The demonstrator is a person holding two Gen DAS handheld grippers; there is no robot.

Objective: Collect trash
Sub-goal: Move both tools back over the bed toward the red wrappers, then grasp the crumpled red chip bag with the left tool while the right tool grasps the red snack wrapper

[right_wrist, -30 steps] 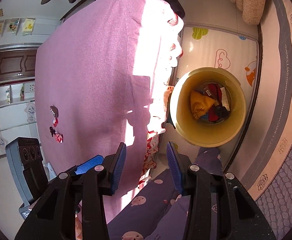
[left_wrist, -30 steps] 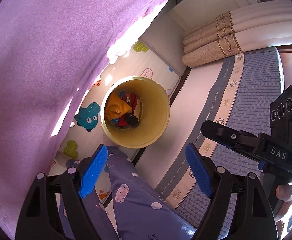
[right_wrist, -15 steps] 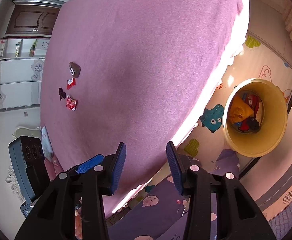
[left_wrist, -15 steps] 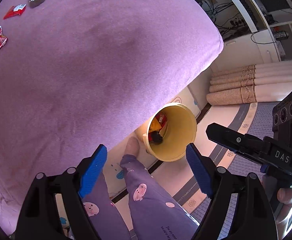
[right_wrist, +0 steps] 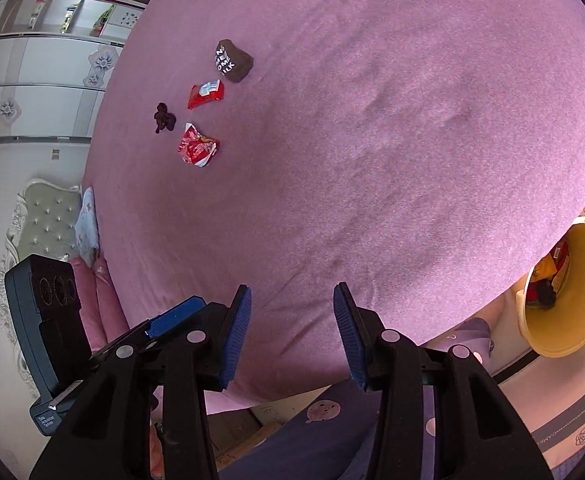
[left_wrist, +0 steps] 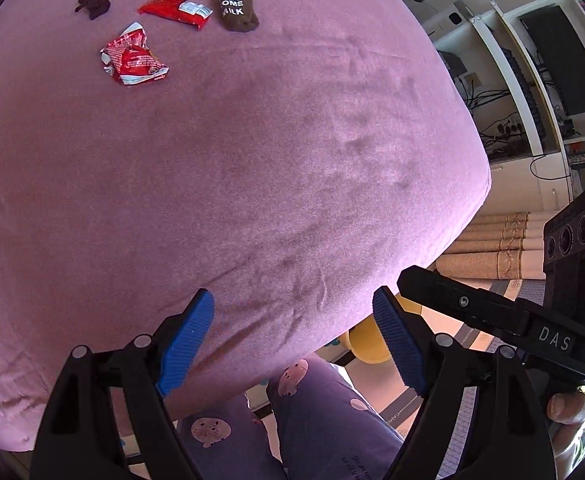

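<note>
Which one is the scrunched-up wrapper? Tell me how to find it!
Look at the big pink bed, far end, where four bits of trash sit together. The crumpled wrapper is red and white, nearest the grippers. Unlike the flat red packet beside it, it is crushed and torn open.

I count four bits of trash on my bed: two red wrappers (left_wrist: 134, 60) (left_wrist: 175, 10), one brown packet (left_wrist: 237, 7), one dark scrap (left_wrist: 93, 0); one yellow bin (right_wrist: 568, 288).
</note>
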